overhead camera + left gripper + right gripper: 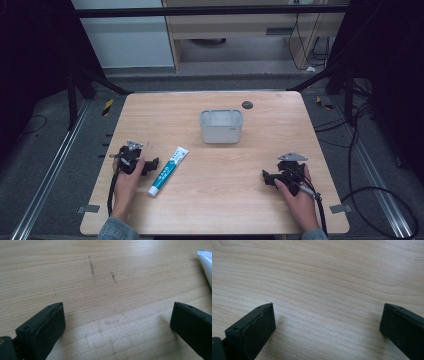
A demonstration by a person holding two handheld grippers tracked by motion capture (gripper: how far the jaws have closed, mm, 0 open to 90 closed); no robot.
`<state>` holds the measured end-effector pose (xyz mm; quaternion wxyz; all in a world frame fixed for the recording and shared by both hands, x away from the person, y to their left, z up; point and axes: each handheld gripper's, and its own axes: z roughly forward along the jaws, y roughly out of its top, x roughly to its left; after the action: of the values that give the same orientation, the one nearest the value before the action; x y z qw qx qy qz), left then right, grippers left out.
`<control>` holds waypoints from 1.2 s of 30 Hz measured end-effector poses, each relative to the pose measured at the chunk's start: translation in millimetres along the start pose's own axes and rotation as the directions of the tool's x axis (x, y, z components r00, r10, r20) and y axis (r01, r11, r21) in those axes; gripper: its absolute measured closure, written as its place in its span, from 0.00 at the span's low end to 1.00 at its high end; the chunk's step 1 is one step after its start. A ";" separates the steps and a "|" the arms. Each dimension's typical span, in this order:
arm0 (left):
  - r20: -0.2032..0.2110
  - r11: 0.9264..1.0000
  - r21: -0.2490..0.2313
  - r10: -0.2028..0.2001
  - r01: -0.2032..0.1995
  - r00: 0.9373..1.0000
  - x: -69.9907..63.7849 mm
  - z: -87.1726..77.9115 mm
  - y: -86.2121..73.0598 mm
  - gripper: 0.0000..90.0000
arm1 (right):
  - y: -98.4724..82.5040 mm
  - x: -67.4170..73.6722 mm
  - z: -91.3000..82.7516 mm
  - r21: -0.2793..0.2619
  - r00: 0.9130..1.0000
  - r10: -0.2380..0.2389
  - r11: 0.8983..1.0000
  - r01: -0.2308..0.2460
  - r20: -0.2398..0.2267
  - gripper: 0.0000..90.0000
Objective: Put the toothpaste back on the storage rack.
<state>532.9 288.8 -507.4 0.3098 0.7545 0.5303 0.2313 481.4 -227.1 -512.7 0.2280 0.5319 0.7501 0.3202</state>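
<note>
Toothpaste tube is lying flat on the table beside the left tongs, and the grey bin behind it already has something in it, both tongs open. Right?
Not quite. The grey bin looks empty in the high view. The rest holds: the toothpaste tube lies flat on the table beside the left tongs, and both gripper views show the left tongs and the right tongs with jaws wide apart over bare wood.

Left hand (127, 175) grips left gripper (150, 166) low over worktop (225, 175), jaws spread wide, nothing between them. Right hand (295, 192) grips right gripper (266, 177) likewise, jaws wide apart, empty. Forearms enter from bottom edge, grippers well apart, jaws pointing inward.
</note>
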 end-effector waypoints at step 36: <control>0.060 0.985 -0.145 0.104 -0.094 0.993 -38.7 -55.2 9.5 0.02 | 0.2 0.2 0.0 0.000 1.000 0.002 1.000 -0.002 0.000 0.00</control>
<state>489.0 262.2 -462.7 0.3686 0.7633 0.4635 0.2581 481.5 -226.9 -512.6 0.2276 0.5328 0.7495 0.3204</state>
